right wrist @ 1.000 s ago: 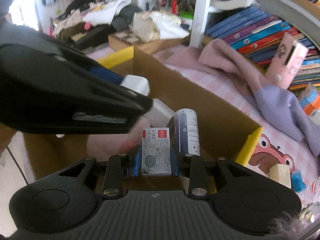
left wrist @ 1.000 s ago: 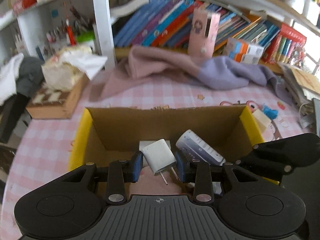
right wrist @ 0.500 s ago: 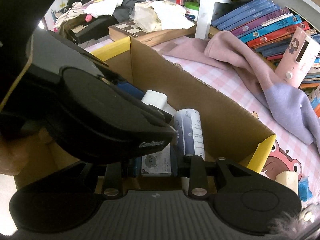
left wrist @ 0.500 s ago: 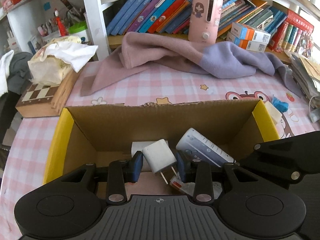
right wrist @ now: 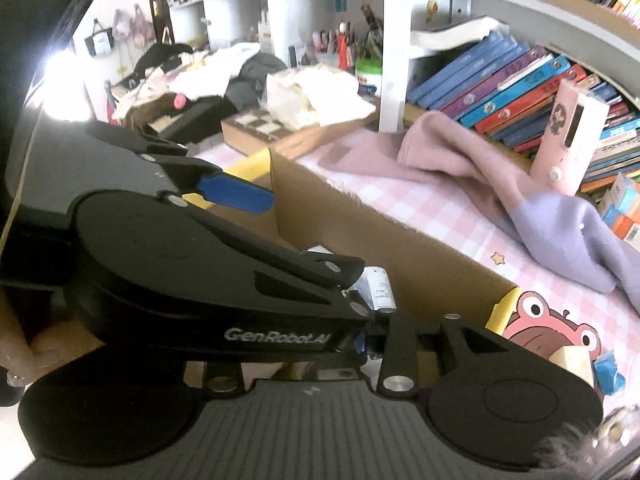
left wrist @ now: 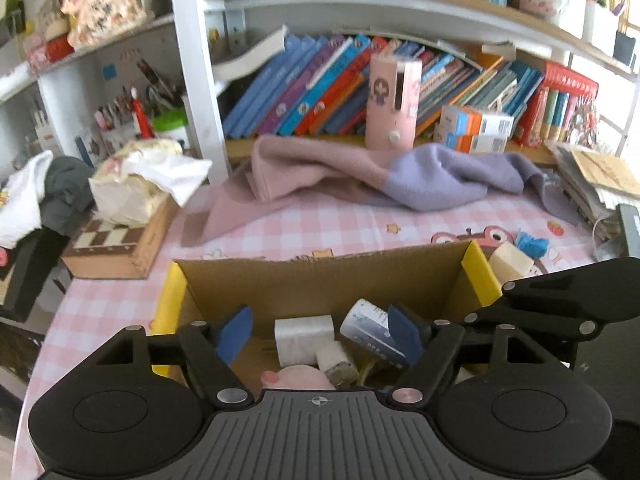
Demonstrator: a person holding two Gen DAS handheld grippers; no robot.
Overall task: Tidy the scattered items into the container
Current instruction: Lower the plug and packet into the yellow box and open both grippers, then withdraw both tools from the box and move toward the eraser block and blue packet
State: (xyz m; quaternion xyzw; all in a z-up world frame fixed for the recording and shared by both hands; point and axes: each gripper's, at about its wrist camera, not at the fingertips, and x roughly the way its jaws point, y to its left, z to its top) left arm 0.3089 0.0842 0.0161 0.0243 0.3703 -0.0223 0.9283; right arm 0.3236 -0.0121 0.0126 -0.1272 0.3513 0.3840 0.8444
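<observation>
a: what's around the box?

b: pink checked tablecloth [left wrist: 344,220] w/ a pink-and-lilac cloth [left wrist: 360,176] bunched behind it, a pink gadget [left wrist: 394,104] standing upright at the bookshelf, a row of books [left wrist: 312,92] leaning behind. chessboard box [left wrist: 120,244] off to the left w/ a tissue pack [left wrist: 136,184] on top. small beige block [left wrist: 510,260] and a blue scrap [left wrist: 532,242] sit on the cloth just past the box's right end.

a: and in the way?

b: in the right wrist view the left gripper [right wrist: 236,196] fills the whole left side and covers most of the box interior. right gripper [left wrist: 560,304] pokes into the left view from the right edge.

a: what's in the box?

b: cardboard box [left wrist: 320,280] w/ yellow flap edges holds a white charger [left wrist: 304,336], a smaller white plug [left wrist: 336,362] touching it in front, a blue-and-white tube [left wrist: 370,328] lying tilted, something pink at the bottom edge, prob soft, can't tell what.

a: jaws?

b: left gripper [left wrist: 318,328] has just been opening, blue pads spread wide above the charger, gripping nothing. right gripper [right wrist: 370,344] jaws have just opened a little; its pads are mostly hidden, so can't tell if anything's between them.
</observation>
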